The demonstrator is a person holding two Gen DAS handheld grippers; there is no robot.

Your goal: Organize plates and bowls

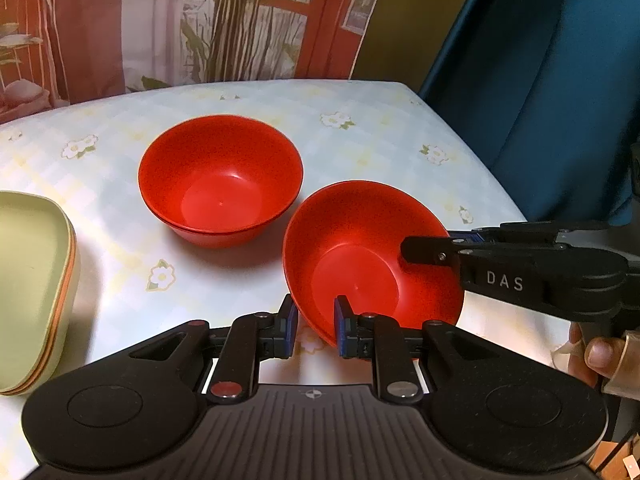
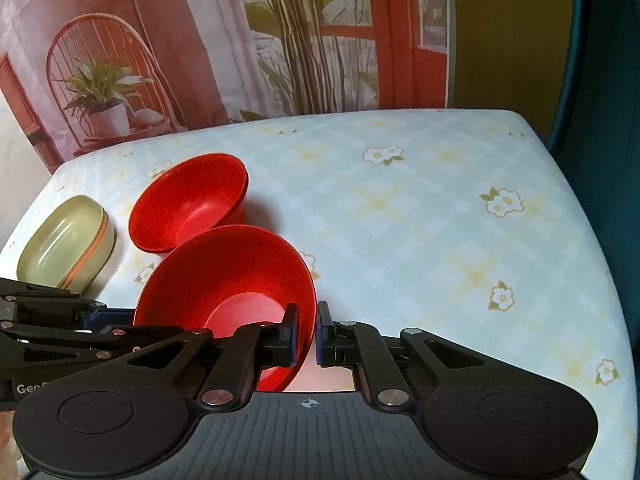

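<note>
A red bowl (image 1: pixel 360 256) is held tilted above the table by both grippers. My left gripper (image 1: pixel 316 328) straddles its near rim, jaws spaced apart, one finger inside and one outside. My right gripper (image 2: pixel 306 334) is shut on the bowl's right rim (image 2: pixel 308 320); it shows in the left wrist view (image 1: pixel 432 250) coming from the right. A stack of two red bowls (image 1: pixel 220 180) stands upright on the table beyond, also in the right wrist view (image 2: pixel 188 204). Stacked pale green plates (image 1: pixel 28 280) lie at the left, also in the right wrist view (image 2: pixel 66 240).
The table (image 2: pixel 400 220) has a pale blue floral cloth. A printed backdrop (image 2: pixel 200 40) hangs behind it. A blue curtain (image 1: pixel 540 80) hangs past the table's right edge.
</note>
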